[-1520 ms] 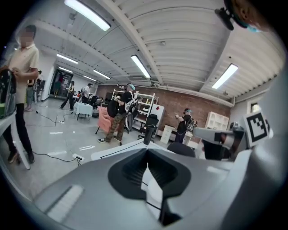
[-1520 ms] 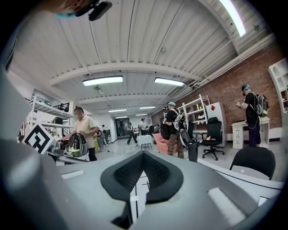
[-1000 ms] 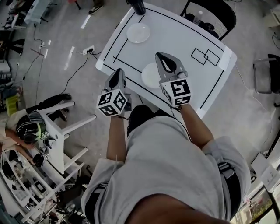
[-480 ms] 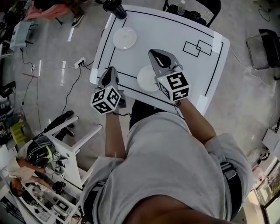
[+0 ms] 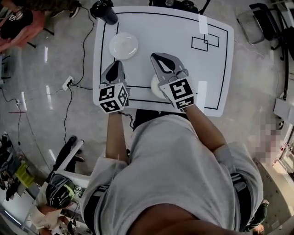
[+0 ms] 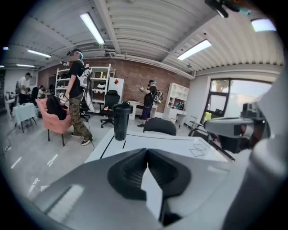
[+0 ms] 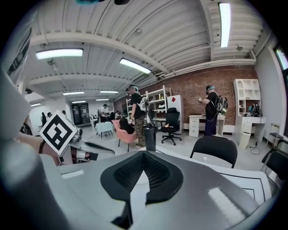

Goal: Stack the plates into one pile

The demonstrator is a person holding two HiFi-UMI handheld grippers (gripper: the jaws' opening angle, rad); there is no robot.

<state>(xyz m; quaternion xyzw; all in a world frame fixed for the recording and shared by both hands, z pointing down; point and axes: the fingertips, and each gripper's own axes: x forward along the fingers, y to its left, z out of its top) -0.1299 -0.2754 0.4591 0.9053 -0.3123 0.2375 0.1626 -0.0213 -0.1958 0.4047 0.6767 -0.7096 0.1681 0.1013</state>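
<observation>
The left tool (image 5: 117, 65) is clenched on nothing, over the near left part of the bench (image 5: 183, 64), pointing away from the person. Just beyond it the far plate (image 5: 123, 46) lies flat, face up; being round, it has no long axis. The near plate (image 5: 154, 87) lies flat by the front edge, partly hidden under the right tool (image 5: 159, 58), also clenched and empty.

Table (image 5: 174, 27) is finished white and lined in black, with rectangles outlined. Far plate (image 5: 123, 45) and near plate (image 5: 154, 86) are seen plain white. Left gripper (image 5: 117, 64) and right gripper (image 5: 158, 57) are moulded grey, their cubes patterned in black-and-white squares. Sweatshirt (image 5: 174, 160) is grey, tumbler (image 5: 104, 10) black.
</observation>
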